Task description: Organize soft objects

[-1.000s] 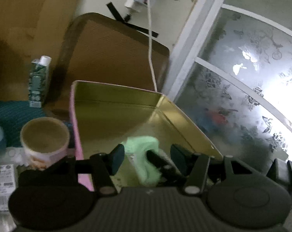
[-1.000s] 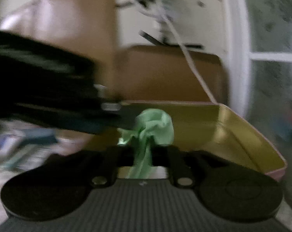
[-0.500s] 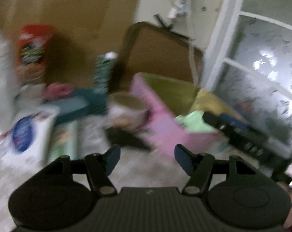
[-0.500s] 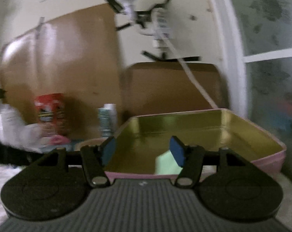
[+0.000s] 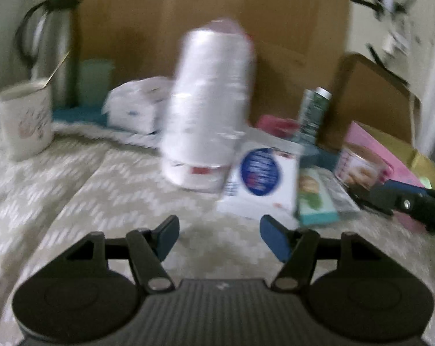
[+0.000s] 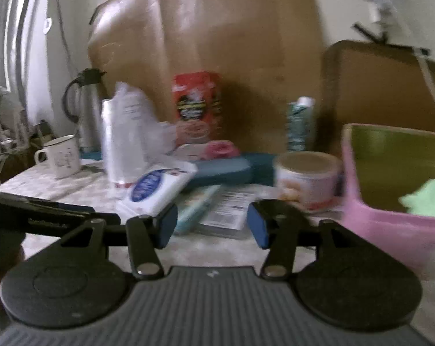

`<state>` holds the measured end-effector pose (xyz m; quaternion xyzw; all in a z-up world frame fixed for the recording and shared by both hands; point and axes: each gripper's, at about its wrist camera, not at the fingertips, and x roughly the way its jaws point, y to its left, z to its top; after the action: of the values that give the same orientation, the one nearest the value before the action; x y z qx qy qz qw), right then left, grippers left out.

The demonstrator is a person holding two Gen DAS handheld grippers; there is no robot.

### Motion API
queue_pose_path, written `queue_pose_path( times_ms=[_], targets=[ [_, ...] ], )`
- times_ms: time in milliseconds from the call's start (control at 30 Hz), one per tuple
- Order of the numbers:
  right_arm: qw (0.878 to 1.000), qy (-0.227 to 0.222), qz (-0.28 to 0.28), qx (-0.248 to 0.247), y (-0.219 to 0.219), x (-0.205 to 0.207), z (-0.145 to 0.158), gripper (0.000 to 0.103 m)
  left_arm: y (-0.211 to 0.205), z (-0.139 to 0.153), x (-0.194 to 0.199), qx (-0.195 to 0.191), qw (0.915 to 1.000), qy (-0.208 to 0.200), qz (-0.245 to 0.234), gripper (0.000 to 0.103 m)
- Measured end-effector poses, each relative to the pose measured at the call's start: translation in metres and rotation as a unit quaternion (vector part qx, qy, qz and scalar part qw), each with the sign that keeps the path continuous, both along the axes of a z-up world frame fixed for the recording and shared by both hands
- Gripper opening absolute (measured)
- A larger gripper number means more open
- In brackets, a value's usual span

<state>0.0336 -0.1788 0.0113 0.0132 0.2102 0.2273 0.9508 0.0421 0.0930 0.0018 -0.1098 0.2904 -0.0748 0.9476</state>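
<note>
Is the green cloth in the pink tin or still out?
In. The green cloth lies inside the pink tin, below its rim.

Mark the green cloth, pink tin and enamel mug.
green cloth [image 6: 426, 197], right wrist view, middle of the bundle.
pink tin [image 6: 390, 225], right wrist view, near outer wall.
enamel mug [image 6: 63, 157], right wrist view, body.

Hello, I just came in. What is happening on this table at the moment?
A person is sorting soft things with two hand-held grippers. A green cloth lies inside the pink tin box. The left gripper and the right gripper are both open and hold nothing, above the patterned tablecloth. A pink soft thing sits among the clutter, untouched.
</note>
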Motion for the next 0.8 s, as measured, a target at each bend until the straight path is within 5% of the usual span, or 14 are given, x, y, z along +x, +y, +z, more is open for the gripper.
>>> queue_pose_path(
  times_ms=[100, 267, 400, 433, 533, 800],
  targets=[
    [1.000, 0.021, 0.015, 0.018, 0.017, 0.030, 0.004, 0.056, 0.013, 0.001, -0.002, -0.045, 0.9988, -0.018, 0.001, 0.063],
    [0.994, 0.081, 0.013, 0.068, 0.028, 0.088, 0.004, 0.050, 0.008, 0.004, -0.008, -0.033, 0.9985, -0.041, -0.009, 0.064],
    [0.992, 0.110, 0.024, 0.049, 0.044, 0.111, -0.002, 0.035, 0.005, 0.004, -0.009, -0.027, 0.9983, -0.050, -0.015, 0.064],
    [0.992, 0.116, 0.027, 0.040, 0.048, 0.113, -0.005, 0.020, 0.007, 0.004, -0.010, -0.031, 0.9982, -0.049, -0.014, 0.064],
    [0.991, 0.122, 0.028, 0.038, 0.046, 0.107, -0.007, 0.009, 0.011, 0.004, -0.010, -0.047, 0.9977, -0.048, -0.009, 0.064],
    [0.994, 0.100, 0.042, 0.034, 0.032, 0.056, 0.004, 0.006, 0.022, 0.003, -0.010, -0.081, 0.9958, -0.043, 0.001, 0.066]
  ],
)
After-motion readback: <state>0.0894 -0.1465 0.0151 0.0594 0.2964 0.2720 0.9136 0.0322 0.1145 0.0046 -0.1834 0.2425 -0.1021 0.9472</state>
